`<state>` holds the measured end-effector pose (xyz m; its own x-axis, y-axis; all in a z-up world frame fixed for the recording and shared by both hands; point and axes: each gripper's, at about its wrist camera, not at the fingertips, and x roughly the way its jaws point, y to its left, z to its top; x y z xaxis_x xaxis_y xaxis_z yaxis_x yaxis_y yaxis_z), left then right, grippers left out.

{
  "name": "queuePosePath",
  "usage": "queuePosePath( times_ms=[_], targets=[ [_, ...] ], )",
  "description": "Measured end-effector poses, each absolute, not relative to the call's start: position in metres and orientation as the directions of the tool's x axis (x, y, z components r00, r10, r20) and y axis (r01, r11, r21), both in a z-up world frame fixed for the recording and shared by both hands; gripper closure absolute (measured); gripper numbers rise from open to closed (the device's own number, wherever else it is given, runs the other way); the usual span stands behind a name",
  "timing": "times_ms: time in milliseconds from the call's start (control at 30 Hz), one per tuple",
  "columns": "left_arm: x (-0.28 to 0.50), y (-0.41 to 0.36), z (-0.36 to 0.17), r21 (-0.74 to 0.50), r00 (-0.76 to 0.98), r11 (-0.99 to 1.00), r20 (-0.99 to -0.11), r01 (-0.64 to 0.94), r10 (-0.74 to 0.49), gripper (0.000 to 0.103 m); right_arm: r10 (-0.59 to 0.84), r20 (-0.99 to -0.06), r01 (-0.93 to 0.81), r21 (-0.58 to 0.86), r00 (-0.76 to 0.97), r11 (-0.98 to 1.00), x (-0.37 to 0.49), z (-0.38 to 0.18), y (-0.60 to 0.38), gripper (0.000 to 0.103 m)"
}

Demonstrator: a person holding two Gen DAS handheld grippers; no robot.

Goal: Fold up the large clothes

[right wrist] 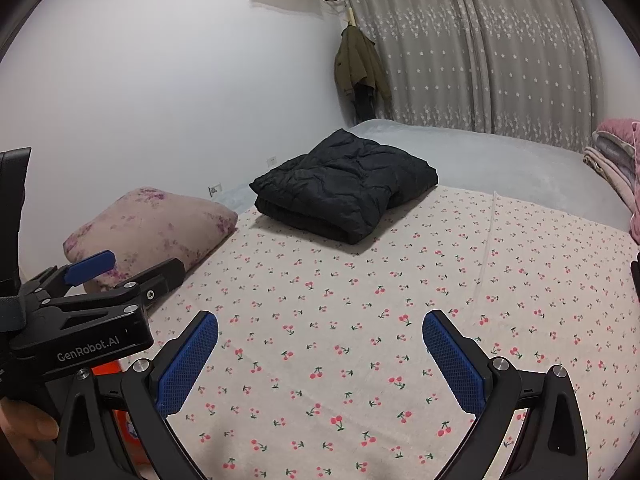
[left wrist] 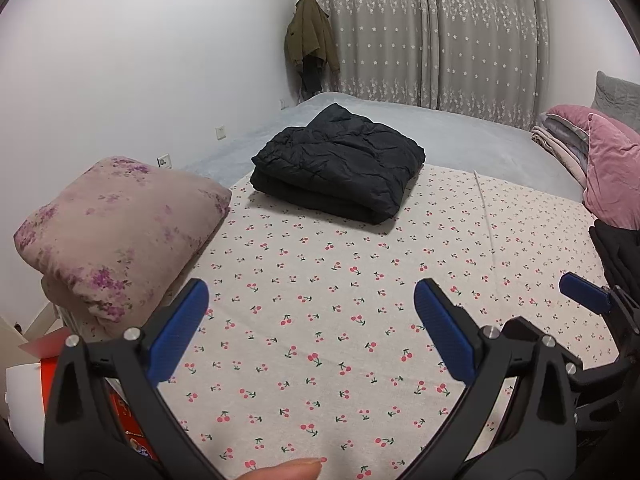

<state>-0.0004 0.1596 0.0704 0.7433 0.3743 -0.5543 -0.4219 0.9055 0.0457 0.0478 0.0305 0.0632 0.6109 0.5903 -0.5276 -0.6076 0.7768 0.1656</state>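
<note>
A black quilted jacket [left wrist: 340,160] [right wrist: 346,184] lies folded into a thick bundle on the far part of the cherry-print sheet [left wrist: 320,320] [right wrist: 360,340]. My left gripper [left wrist: 312,328] hovers open over the near sheet, well short of the jacket, nothing between its blue pads [left wrist: 180,332]. My right gripper [right wrist: 320,360] is likewise open and empty above the near sheet. The left gripper's body shows at the left edge of the right wrist view, and the right gripper's tip [left wrist: 584,294] shows at the right of the left wrist view.
A floral pillow [left wrist: 120,232] [right wrist: 152,228] sits at the bed's left edge. Pink pillows and folded blankets [left wrist: 592,152] pile at the right. A dark garment [left wrist: 620,252] lies at the right edge. Grey bedding [left wrist: 460,128], star curtains and a hanging olive coat [left wrist: 310,36] stand behind.
</note>
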Motion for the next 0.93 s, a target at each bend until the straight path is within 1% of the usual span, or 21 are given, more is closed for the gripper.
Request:
queuePosePath(
  times_ms=[933],
  targets=[
    [-0.0013, 0.158, 0.072, 0.046, 0.753, 0.911, -0.547, -0.41, 0.367, 0.001, 0.584, -0.529, -0.598, 0.169, 0.615, 0.783, 0.0502, 0.0595, 0.0348, 0.0]
  ],
)
